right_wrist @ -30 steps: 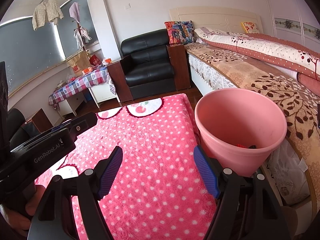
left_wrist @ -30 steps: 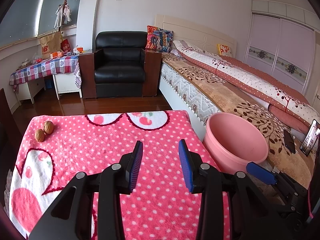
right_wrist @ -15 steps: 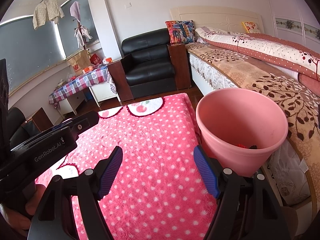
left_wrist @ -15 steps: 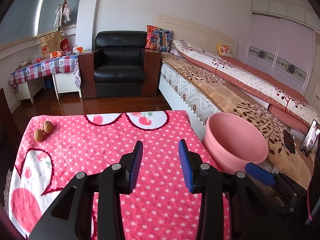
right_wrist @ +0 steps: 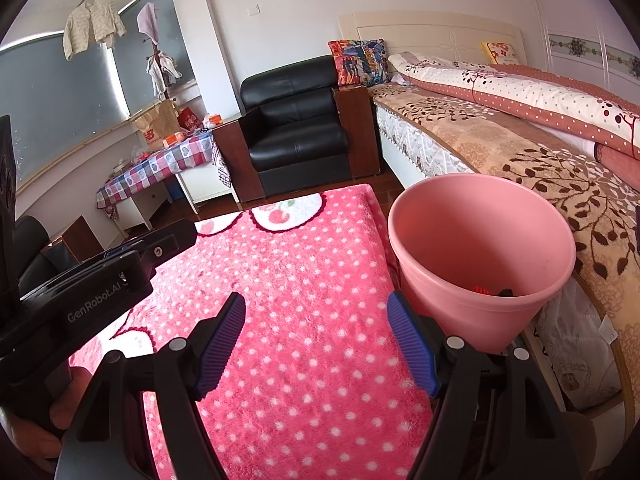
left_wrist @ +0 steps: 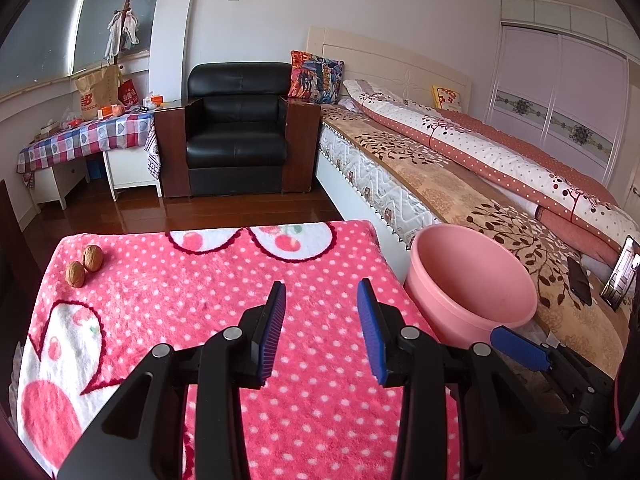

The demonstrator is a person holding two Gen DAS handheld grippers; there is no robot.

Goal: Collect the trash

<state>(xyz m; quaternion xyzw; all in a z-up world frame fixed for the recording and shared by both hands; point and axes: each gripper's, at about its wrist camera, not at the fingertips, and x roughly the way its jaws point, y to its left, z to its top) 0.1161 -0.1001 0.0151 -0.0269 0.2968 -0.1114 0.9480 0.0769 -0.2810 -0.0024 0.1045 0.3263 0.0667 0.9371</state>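
Counter under pink white-dotted fleece cover (left_wrist: 320,400). Two brown walnuts (left_wrist: 84,266) at far left corner. Round pink plastic bin (right_wrist: 480,248) beside counter, against bed (left_wrist: 460,172); small scraps inside. Left hand-held gripper (left_wrist: 320,316) parted, empty. Right hand-held gripper (right_wrist: 316,320) wide, empty. Black leather armchair (left_wrist: 236,132) behind.

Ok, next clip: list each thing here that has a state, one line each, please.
left gripper: open, nothing between its pads, over the blanket.
right gripper: open wide, empty.
walnuts: two, side by side on the pink dotted blanket, far left corner, not yet collected.
pink bin: upright beside the blanket, small red and dark bits at the bottom.
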